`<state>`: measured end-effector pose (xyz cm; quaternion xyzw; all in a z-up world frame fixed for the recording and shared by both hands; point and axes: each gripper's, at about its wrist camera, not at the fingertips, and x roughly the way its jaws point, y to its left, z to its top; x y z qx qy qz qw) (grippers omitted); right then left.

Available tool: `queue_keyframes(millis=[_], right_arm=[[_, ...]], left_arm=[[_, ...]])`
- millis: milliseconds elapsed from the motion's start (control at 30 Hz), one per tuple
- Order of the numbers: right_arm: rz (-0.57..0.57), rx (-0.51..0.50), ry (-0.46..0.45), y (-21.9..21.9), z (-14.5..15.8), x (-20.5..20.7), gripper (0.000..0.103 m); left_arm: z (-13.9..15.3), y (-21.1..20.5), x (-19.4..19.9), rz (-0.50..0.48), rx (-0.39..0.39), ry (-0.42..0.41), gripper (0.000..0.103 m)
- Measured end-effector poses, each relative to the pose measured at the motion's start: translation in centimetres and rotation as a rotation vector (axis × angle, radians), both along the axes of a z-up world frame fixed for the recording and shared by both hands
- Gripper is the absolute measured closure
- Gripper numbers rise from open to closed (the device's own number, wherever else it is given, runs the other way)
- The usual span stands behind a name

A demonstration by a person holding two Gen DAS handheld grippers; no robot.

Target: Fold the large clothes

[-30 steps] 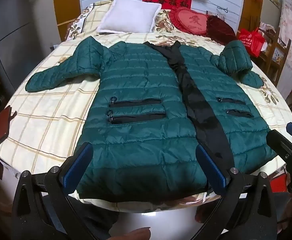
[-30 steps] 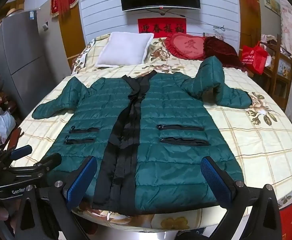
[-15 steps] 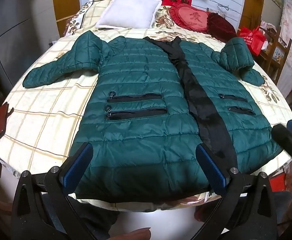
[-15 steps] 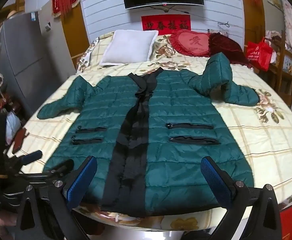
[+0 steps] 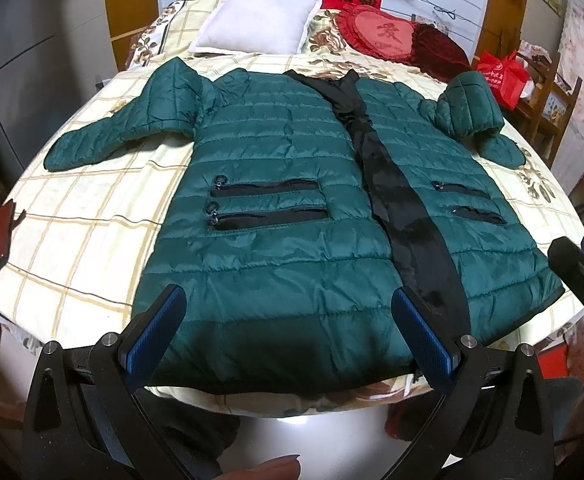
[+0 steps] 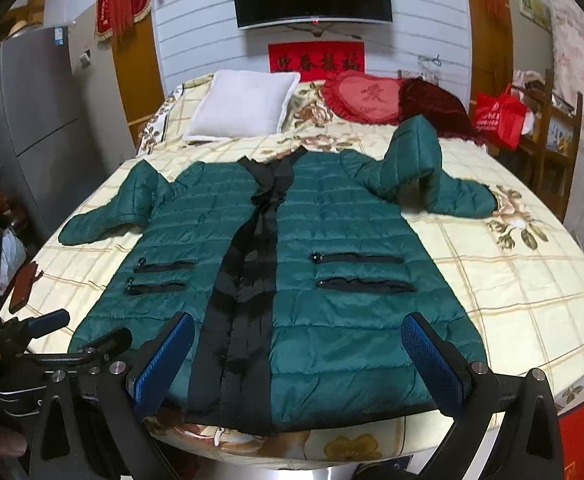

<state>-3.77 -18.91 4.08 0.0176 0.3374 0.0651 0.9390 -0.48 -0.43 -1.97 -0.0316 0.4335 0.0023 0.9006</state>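
Both grippers are held level at the foot of the bed (image 6: 531,280), pointing at the jacket's hem. Left gripper (image 5: 288,330) — jaws spread wide, holding nothing. Right gripper (image 6: 297,358) — likewise. The green jacket (image 6: 331,240) lies flat, front up.

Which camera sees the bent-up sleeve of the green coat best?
The right wrist view: the folded sleeve of the green coat shows whole there, peaked, its cuff lying on the bed. In the left wrist view the same sleeve sits smaller, bunched, at the far edge.
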Motion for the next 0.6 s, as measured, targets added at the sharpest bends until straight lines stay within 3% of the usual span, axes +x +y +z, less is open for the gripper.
queue_keyframes(millis=[200,367,600], right_arm=[[-0.009,0.027,0.011,-0.4,-0.1,-0.1,0.000],[-0.013,0.036,0.095,-0.5,-1.1,0.6,0.000],[-0.003,0.025,0.088,-0.1,-1.1,0.5,0.000]], left_arm=[[-0.3,-0.1,-0.1,0.000,-0.030,0.022,0.000],[-0.5,0.1,0.2,0.005,-0.030,0.031,0.000],[-1.0,-0.1,0.3,0.008,-0.026,0.048,0.000]])
